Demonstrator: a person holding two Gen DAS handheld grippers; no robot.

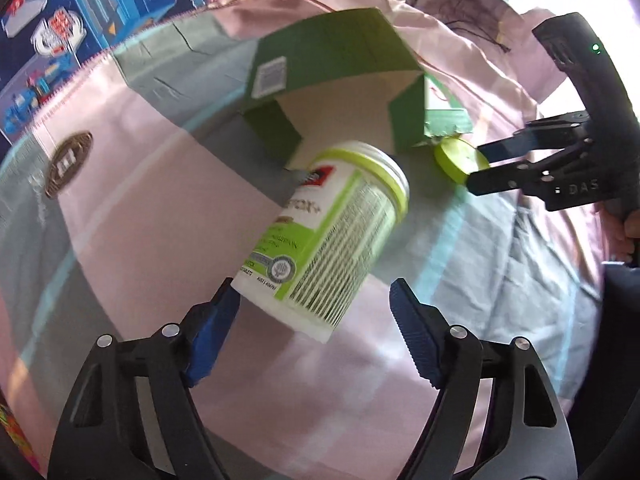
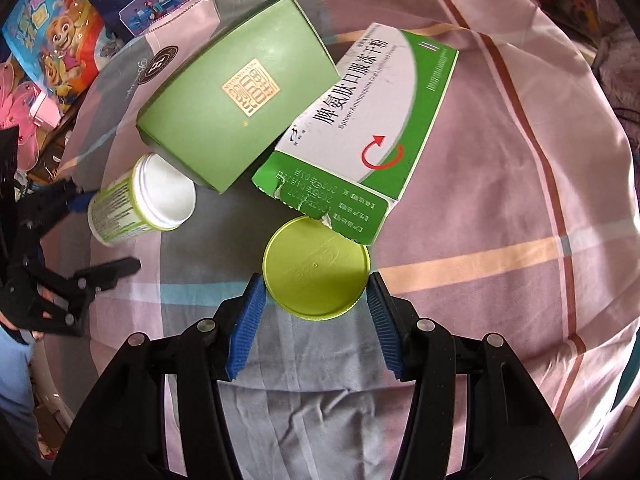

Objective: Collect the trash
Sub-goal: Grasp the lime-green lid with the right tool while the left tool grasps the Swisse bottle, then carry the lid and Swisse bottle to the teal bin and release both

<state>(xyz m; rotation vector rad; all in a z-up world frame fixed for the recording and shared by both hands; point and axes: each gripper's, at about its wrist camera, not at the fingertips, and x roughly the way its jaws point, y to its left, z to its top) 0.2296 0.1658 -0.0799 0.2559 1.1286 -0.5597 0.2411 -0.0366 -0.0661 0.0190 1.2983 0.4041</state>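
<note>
An open green-and-white pill bottle (image 1: 324, 236) lies on its side on the plaid bedsheet; it also shows in the right wrist view (image 2: 140, 204). My left gripper (image 1: 316, 312) is open, its blue pads on either side of the bottle's base, the left pad touching it. The bottle's lime lid (image 2: 316, 266) lies flat on the sheet between the blue pads of my right gripper (image 2: 316, 304), which is open around it; the lid also shows in the left wrist view (image 1: 460, 158). A green box (image 2: 240, 92) and a torn green-and-white medicine carton (image 2: 368, 116) lie just behind.
The plaid sheet (image 2: 480, 240) covers the whole surface, wrinkled toward the right. Toy packaging (image 2: 60, 40) and a blue toy box (image 1: 80, 20) lie beyond the sheet's far left edge. The green box (image 1: 332, 64) stands behind the bottle.
</note>
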